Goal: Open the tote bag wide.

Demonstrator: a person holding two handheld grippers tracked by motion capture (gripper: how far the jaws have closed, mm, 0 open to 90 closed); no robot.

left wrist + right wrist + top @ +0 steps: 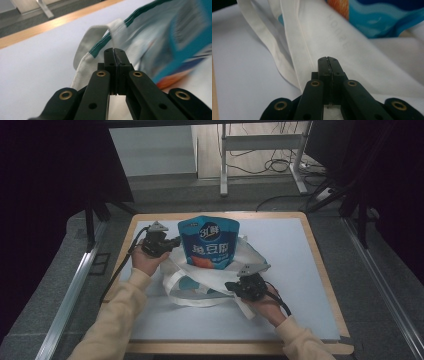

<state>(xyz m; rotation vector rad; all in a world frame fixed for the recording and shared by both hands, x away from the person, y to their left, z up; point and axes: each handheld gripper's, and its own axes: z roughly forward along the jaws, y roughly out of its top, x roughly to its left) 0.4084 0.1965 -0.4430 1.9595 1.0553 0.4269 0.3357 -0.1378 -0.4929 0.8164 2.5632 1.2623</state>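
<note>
A white cloth tote bag [200,290] lies on the pale mat, and a blue snack pouch [209,242] stands up out of its mouth. My left gripper [175,241] is at the bag's left edge. In the left gripper view its jaws [114,50] are pressed together at the green-trimmed rim [100,45], with the blurred pouch [190,37] to the right. My right gripper [230,285] is at the bag's near right side. In the right gripper view its jaws [327,58] are shut over the white fabric [352,45], with a strap [262,32] to the left and the pouch [382,20] above.
The mat [290,255] covers a wooden table [325,280] and has bare room to the right and in front of the bag. Beyond the far edge are grey floor, a metal frame's legs [223,165] and cables [280,165]. Dark curtains flank both sides.
</note>
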